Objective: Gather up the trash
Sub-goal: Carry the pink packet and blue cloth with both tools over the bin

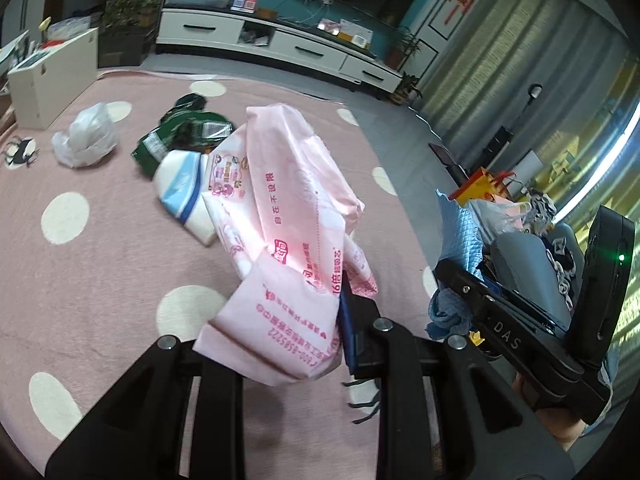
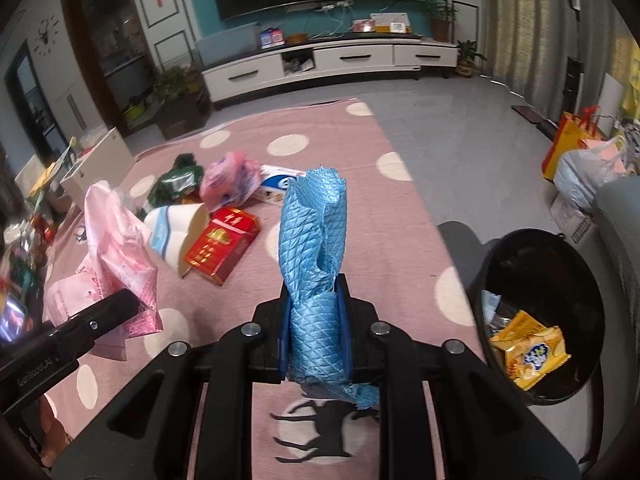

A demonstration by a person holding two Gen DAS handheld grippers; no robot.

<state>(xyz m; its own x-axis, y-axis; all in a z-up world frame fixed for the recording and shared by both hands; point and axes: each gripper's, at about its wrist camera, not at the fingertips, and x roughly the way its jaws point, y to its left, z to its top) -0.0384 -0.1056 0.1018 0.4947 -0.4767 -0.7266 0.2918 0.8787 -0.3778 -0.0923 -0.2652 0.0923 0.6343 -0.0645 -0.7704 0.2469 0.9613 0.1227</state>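
Right wrist view: we hold the blue cloth [image 2: 316, 256] pinched at its middle in the right claw [image 2: 314, 332], jaws narrow; it is soft and limp, light, flopping over at the top. The black bin [image 2: 496, 256] sits at three o'clock, near. Left wrist view: our left claw [image 1: 320, 340] is clamped on the pink wrapper [image 1: 288, 216]. It looks thin, crinkly and slippery, best gripped on a fold. More litter lies at eleven o'clock on the rug [image 1: 100, 264].

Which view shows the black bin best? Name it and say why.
The right wrist view: the black bin sits at the right with its open mouth facing the camera and a yellow snack packet inside. The left wrist view does not show the bin.
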